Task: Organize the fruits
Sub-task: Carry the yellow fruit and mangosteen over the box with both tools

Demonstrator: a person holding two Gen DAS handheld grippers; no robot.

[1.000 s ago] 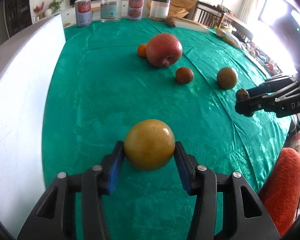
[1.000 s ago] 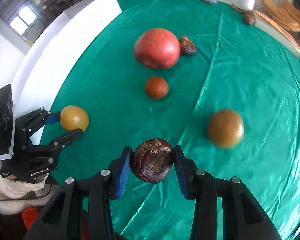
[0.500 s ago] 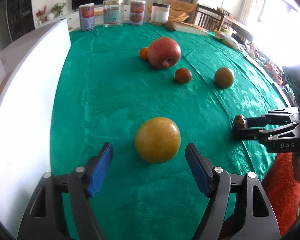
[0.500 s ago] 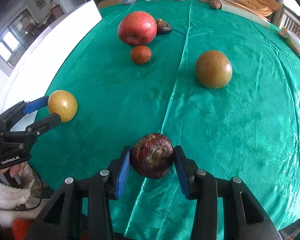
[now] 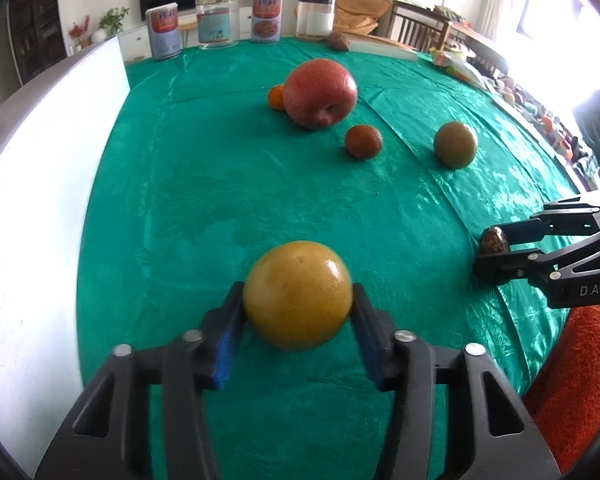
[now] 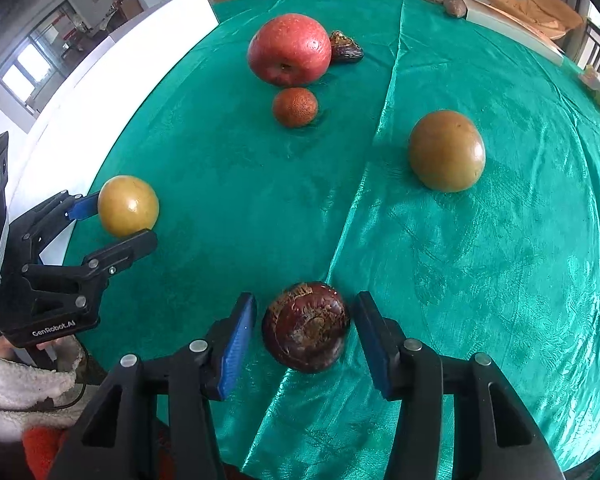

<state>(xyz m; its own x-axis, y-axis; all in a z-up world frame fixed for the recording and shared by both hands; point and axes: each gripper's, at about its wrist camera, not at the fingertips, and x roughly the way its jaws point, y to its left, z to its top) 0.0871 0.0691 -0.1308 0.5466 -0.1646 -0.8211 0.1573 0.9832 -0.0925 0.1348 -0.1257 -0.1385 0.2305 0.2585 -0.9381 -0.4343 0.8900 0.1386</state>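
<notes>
Two fruits handled | yellow fruit [image 5: 297, 294] pinched by left gripper [image 5: 296, 332] near the table's [image 5: 204, 184] left edge | right gripper [image 6: 304, 338] spread around dark fruit [image 6: 306, 326] (seemingly resting on cloth, for placement).

Fruit on the green cloth [image 6: 500, 260]: seven pieces. Two grippers are present. Four containers [image 5: 216, 22] stand along the far edge.

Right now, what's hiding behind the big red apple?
Behind the big red apple two small things peek out: a little orange fruit on one side and a dark wrinkled fruit on the other. The apple covers part of each, so their whole shapes stay hidden.
</notes>
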